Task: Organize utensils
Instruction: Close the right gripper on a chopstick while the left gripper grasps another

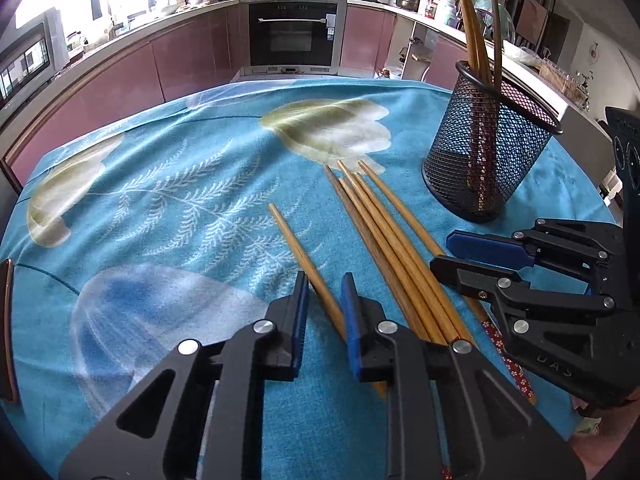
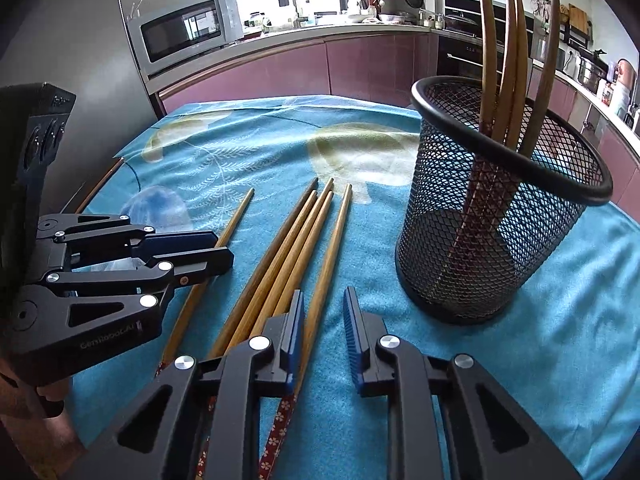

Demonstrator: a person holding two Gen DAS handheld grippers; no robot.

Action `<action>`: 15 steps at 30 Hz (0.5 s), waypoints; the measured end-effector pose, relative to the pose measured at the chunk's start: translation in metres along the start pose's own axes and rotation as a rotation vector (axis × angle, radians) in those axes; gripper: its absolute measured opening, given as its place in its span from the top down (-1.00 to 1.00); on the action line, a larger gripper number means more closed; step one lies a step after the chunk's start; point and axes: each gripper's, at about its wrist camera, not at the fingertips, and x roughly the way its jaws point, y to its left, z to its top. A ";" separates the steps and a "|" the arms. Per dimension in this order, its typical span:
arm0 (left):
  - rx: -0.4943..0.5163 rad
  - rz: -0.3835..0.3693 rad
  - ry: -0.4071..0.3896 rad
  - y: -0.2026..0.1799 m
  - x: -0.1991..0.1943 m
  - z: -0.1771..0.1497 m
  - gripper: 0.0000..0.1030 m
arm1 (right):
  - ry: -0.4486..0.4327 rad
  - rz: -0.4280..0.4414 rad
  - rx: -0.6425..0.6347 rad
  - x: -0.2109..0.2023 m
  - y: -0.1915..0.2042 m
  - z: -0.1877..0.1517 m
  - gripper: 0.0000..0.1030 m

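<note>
Several wooden chopsticks (image 1: 384, 232) lie side by side on the blue cloth; they also show in the right wrist view (image 2: 296, 240). One single chopstick (image 1: 304, 260) lies apart to their left and passes between the open jaws of my left gripper (image 1: 324, 280). A black mesh holder (image 1: 488, 152) stands upright at the right with several chopsticks in it; it also shows in the right wrist view (image 2: 500, 220). My right gripper (image 2: 324, 300) is open, low over the rightmost chopstick (image 2: 332, 248), and empty.
The table wears a blue floral cloth (image 1: 168, 208). Pink kitchen cabinets and a built-in oven (image 1: 296, 32) stand behind it, and a microwave (image 2: 184, 32) stands to the left. The table edge lies just beyond the holder.
</note>
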 end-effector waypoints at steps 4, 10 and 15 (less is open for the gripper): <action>0.000 0.018 -0.004 -0.003 0.000 0.000 0.70 | -0.001 0.023 0.037 0.000 -0.005 0.000 0.87; -0.022 0.005 -0.007 -0.003 -0.003 -0.002 0.85 | -0.008 0.051 0.055 -0.006 -0.008 -0.002 0.89; -0.011 0.006 -0.001 0.000 -0.006 -0.007 0.86 | -0.024 0.073 0.050 -0.014 -0.007 -0.004 0.89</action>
